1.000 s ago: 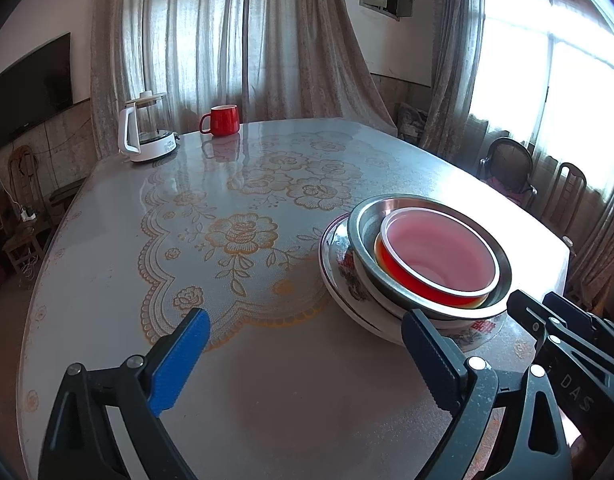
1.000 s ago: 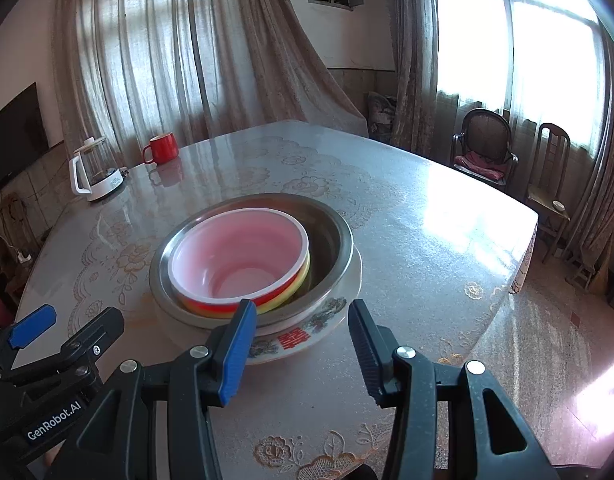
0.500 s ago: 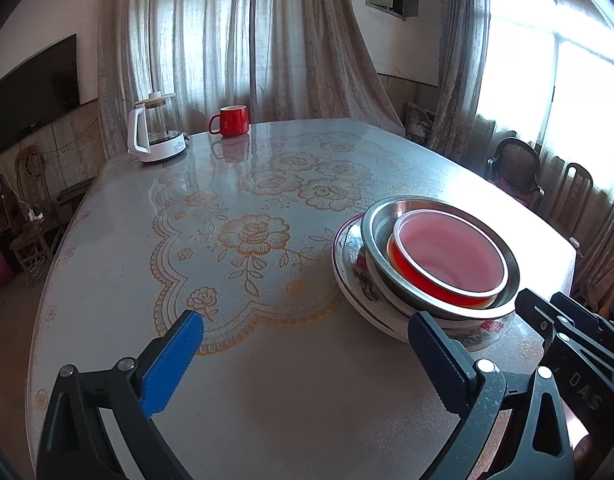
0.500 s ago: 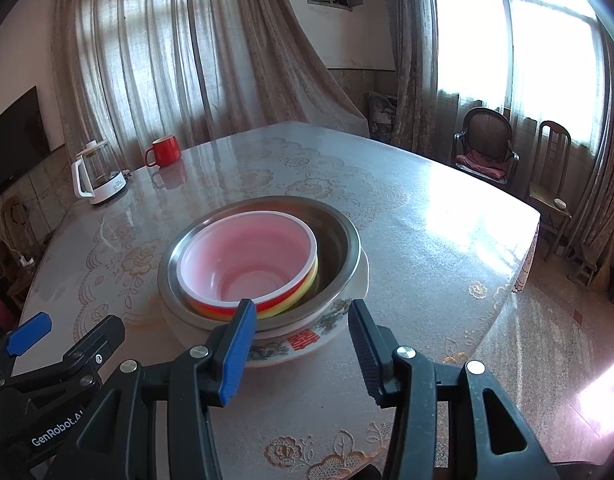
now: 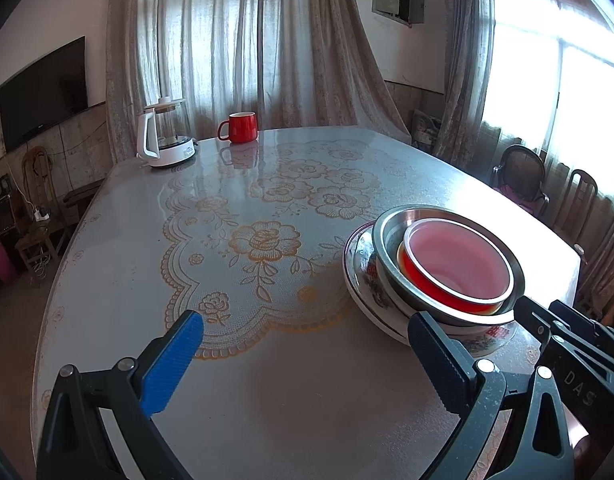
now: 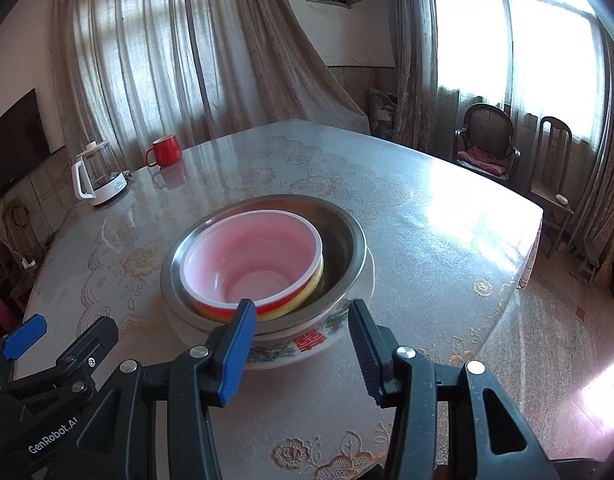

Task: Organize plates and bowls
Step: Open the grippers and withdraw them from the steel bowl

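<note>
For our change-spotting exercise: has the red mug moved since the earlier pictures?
No. The red mug stands just right of the kettle, exactly as before.

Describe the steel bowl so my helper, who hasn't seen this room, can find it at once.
On the big table with the flowered cover, look at the one stack of dishes near its front edge. The steel bowl sits in that stack, on the painted plate and around the pink bowl. It is the only bare shiny metal piece there.
</note>
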Demonstrator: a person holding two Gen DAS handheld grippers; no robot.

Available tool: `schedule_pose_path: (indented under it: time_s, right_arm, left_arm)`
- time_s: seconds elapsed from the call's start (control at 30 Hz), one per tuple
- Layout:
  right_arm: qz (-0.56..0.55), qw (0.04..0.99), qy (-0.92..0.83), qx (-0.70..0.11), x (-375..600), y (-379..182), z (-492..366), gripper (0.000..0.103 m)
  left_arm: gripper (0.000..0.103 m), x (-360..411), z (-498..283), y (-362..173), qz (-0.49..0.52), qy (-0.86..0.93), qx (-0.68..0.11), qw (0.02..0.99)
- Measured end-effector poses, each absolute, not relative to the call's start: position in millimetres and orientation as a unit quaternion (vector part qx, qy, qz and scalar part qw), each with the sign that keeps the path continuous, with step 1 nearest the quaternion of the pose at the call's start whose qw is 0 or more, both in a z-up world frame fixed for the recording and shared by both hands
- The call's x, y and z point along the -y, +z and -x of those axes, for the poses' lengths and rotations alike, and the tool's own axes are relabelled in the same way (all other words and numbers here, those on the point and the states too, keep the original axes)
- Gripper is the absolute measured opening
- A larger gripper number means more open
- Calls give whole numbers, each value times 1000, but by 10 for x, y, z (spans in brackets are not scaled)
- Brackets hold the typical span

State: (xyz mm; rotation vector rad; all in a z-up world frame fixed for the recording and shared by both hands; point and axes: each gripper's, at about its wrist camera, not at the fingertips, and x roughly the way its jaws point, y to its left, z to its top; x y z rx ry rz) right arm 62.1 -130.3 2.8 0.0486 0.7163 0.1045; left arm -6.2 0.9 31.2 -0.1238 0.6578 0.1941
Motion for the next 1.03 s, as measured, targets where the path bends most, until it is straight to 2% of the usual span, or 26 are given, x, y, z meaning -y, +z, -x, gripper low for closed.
schedule_pose_path:
  time_s: [0.67, 1.03]
  right_arm:
    - [-11, 937, 54, -345, 1349, 13, -560, 48]
    - [-1, 934, 65, -351, 1304, -6, -615, 48]
  left_arm:
    - [103, 71, 30, 214, 64, 78, -341, 935]
    - [99, 114, 82, 284, 53, 79, -313, 945]
